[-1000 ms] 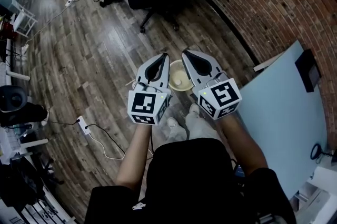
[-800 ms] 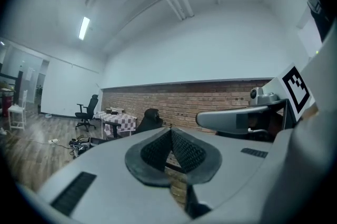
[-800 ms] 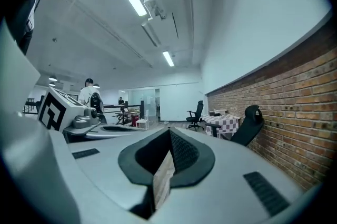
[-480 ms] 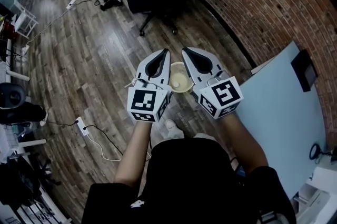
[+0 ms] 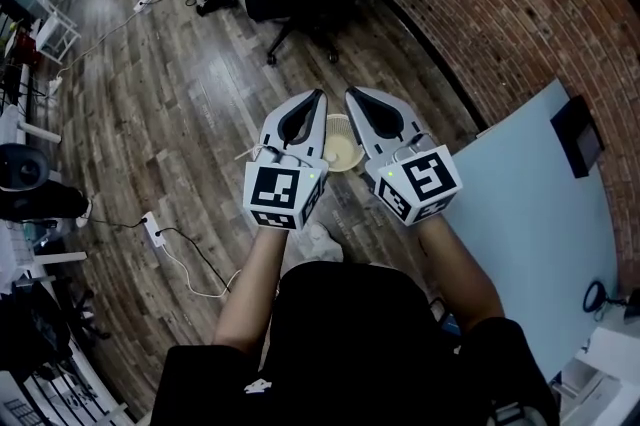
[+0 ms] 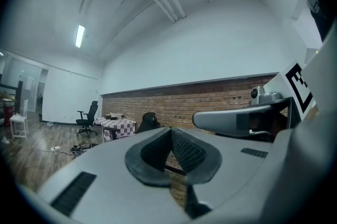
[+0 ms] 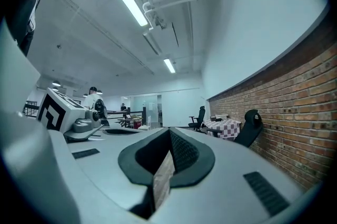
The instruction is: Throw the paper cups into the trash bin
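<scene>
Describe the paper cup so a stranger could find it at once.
Find the wooden floor beside the brick wall. Above it, the left gripper and right gripper point forward side by side. Between them sits the paper cup, the only round, pale-yellow thing.

R gripper (image 7: 169, 133) jaws pinched on thin brown paper cup wall (image 7: 162, 182); brick wall (image 7: 310, 94) right, L gripper (image 7: 66, 112) left.

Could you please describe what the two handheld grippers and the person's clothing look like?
The left gripper and right gripper both have smooth, light-grey tapered shells lined with black textured pads. Each carries a cube with black-and-white square markers, a small green light and thin pale wiring. The person wears a black short-sleeved top.
</scene>
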`<act>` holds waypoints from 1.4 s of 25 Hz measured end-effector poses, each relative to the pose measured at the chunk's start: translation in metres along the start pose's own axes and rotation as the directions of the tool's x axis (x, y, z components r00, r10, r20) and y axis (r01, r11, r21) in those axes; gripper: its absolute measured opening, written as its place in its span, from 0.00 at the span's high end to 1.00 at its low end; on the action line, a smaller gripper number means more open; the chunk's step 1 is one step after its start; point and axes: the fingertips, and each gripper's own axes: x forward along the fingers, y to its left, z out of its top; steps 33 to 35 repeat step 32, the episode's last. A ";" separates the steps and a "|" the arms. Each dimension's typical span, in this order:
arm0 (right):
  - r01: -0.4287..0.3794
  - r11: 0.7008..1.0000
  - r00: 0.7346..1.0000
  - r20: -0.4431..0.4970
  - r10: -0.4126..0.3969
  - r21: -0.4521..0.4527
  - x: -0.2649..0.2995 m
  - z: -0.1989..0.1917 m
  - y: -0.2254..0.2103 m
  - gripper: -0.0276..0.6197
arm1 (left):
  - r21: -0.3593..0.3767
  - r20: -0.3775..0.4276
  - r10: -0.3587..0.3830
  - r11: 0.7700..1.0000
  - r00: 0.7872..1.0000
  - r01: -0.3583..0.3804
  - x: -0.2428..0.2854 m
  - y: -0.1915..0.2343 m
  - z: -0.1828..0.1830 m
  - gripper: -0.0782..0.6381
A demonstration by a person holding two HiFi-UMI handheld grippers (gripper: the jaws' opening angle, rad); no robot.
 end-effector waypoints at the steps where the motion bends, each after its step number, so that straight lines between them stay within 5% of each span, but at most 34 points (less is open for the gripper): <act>1: -0.002 1.000 1.000 0.000 0.002 0.001 -0.004 0.000 0.000 0.95 | -0.002 -0.002 0.001 1.000 1.000 -0.001 -0.001 -0.004 -0.001 0.88; 35: -0.055 0.999 0.998 0.032 0.055 -0.004 -0.134 0.011 0.047 0.95 | 0.015 0.015 0.058 0.998 0.998 -0.058 -0.086 -0.118 0.007 0.88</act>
